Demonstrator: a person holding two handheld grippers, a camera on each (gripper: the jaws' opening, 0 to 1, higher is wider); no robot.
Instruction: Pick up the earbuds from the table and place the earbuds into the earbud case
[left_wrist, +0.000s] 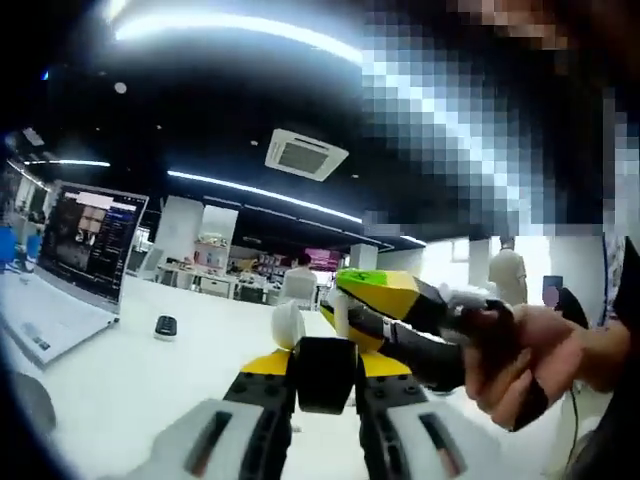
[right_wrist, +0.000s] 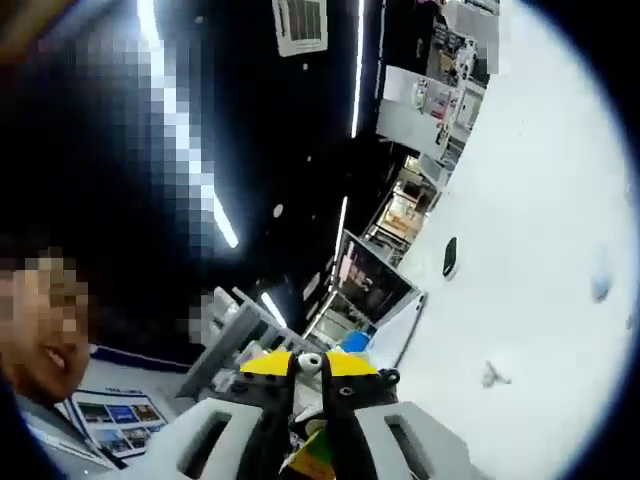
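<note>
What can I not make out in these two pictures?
- Left gripper view: black item in the left tongs. Earbud case or not, the jaws cover its sides.
- Right gripper view: white bit at the right tongs. Too small.
- Right gripper view: speck on the table. Blurred.

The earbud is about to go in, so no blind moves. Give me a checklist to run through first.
1. Left gripper grip: ok, shut on a black item.
2. That black item is the earbud case: cannot tell.
3. Right gripper load: ok, a small white piece sits between its tips, likely an earbud.
4. Case lid open: cannot tell; a white rounded part rises behind the left gripper's tips.
5. Alignment: ok, in the left gripper view the right gripper's tips sit close above the left gripper's.
6. Nothing left on the table: cannot tell; a small pale object lies there.
</note>
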